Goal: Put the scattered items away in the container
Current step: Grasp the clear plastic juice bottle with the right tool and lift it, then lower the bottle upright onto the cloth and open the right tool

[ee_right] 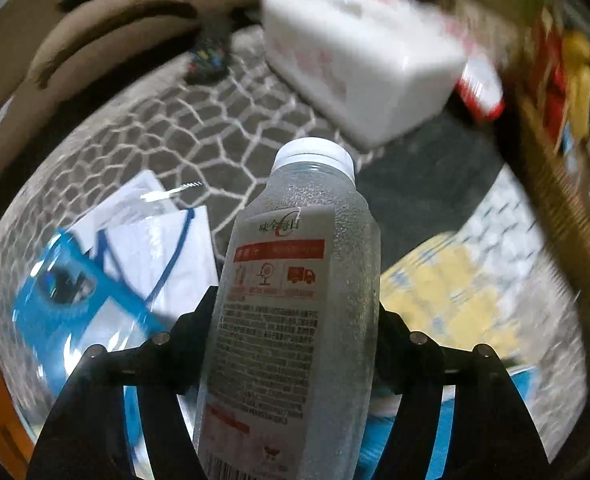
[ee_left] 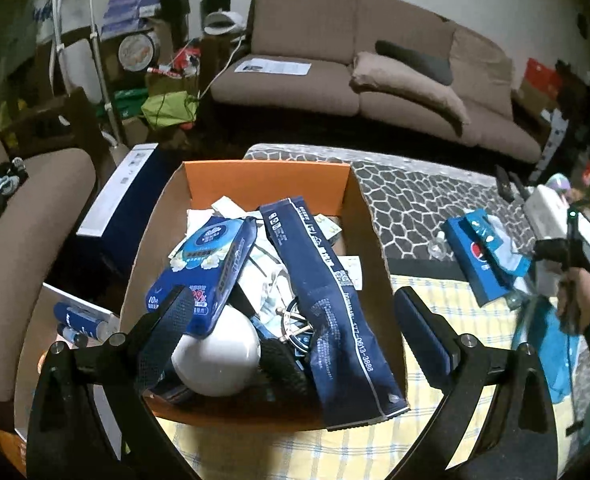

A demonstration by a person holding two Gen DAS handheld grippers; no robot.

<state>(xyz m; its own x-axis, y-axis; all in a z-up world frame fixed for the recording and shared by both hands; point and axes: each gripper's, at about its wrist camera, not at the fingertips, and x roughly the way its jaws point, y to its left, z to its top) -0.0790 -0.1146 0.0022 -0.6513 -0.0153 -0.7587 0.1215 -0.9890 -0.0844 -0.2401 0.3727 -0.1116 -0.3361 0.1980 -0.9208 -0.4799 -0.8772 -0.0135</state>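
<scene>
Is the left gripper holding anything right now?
No, the left gripper stands open and empty above the cardboard box.

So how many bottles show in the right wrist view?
1: the clear white-capped bottle, gripped between the fingers of the right gripper. Others may be hidden behind it.

Left wrist view angled down over the cardboard box (ee_left: 359, 216), sofa (ee_left: 375, 60) at 12 o'clock, right wrist view close above the patterned mat (ee_right: 167, 128), steeper, both sharing that mat and the white case (ee_right: 359, 64)
</scene>
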